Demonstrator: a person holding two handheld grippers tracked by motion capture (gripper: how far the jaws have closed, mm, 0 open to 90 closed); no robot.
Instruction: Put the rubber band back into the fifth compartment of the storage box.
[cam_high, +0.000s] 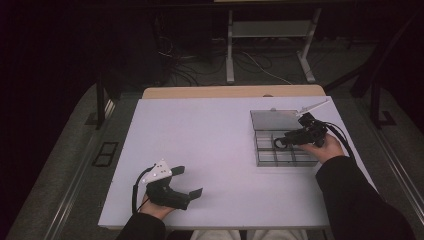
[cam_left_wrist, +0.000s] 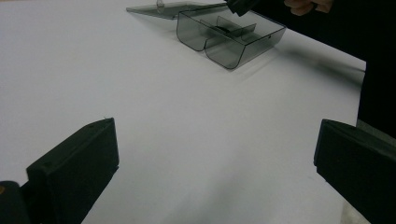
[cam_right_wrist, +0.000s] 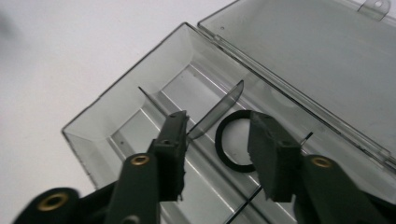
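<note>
I count one clear box (cam_right_wrist: 154, 116) with its lid (cam_right_wrist: 317, 60) folded flat open beyond it, and one black ring (cam_right_wrist: 229, 140) lying on the floor of a compartment inside. My right tongs (cam_right_wrist: 217, 144) hang just over that box, their tips parted and pinching nothing; the ring lies loose below the gap, partly hidden behind the right-hand tip. A thin clear divider (cam_right_wrist: 219, 109) stands up between the tips, just ahead of them, with the ring on its far side from the left-hand tip. My left tongs (cam_high: 186, 181) rest low over the white desk (cam_high: 210, 150), spread wide with bare surface between them, the box well ahead and off toward my other hand (cam_high: 327, 147). A cable (cam_high: 345, 137) trails back from the right tongs.
</note>
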